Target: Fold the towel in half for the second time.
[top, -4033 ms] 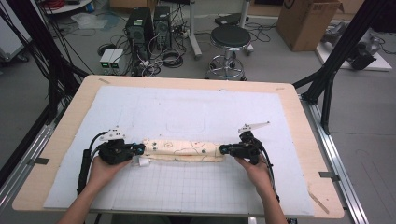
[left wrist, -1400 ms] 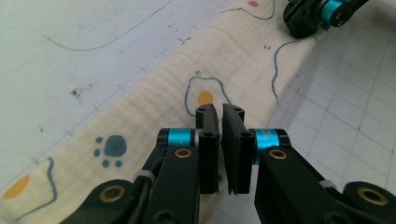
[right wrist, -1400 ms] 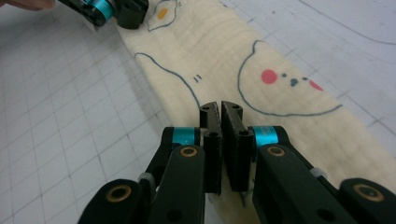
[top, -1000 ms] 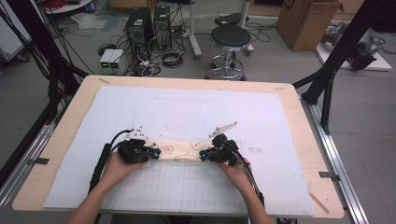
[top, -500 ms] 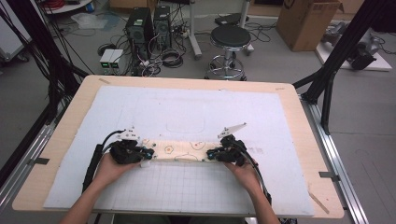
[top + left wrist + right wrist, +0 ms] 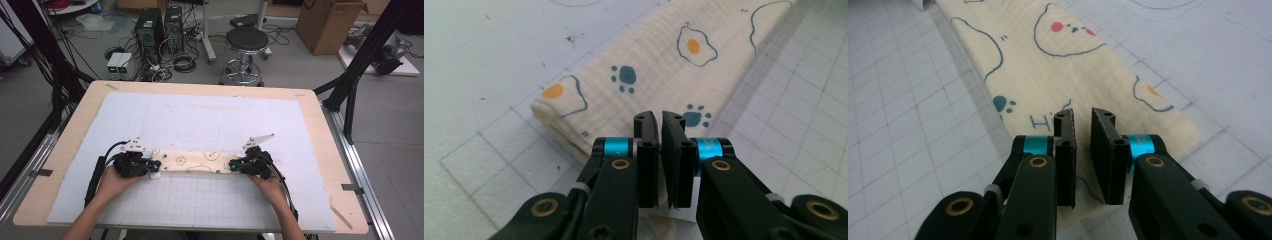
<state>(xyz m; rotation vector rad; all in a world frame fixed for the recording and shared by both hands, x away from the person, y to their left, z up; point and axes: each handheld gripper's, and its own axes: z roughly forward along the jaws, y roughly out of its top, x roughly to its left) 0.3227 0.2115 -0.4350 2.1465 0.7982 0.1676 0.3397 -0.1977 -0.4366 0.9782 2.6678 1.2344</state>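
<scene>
A folded cream cloth (image 6: 195,161) printed with fried eggs, paw prints and bears lies as a long strip on the white gridded mat (image 6: 210,125) over the table (image 6: 65,150); the left gripper (image 6: 660,120) pinches its left end, jaws nearly together; the right gripper (image 6: 1083,117) stands at the right end, jaws slightly parted over the cloth; the letters "Hi" show beside it.

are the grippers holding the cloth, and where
Each hand-held gripper, left and right, sits over one end of the folded cloth, jaws nearly closed; whether they pinch it cannot be told.
</scene>
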